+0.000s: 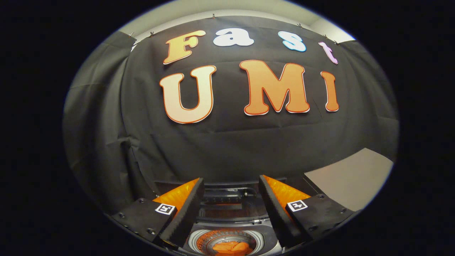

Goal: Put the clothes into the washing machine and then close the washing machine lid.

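The orange clothes (231, 247) lie already inside the drum of the washing machine (227, 213) — just below the gripper (231, 192), whose fingers stand wide apart and hold nothing. The lid (227, 195) seems still raised — closing it remains, I judge.

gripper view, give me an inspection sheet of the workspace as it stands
surface: pale grey floor or tabletop beside the machine, beyond the right finger.
job's things: white top-loading washing machine below the jaws, drum open to view; orange cloth lying inside the round drum; raised lid standing behind the opening, not yet closed.
clutter: nothing seen.
grippers: handheld two-finger gripper above the drum, jaws apart, holding nothing.
cables: nothing seen.
surroundings: black cloth booth wall behind the machine; pale wall strip above it.
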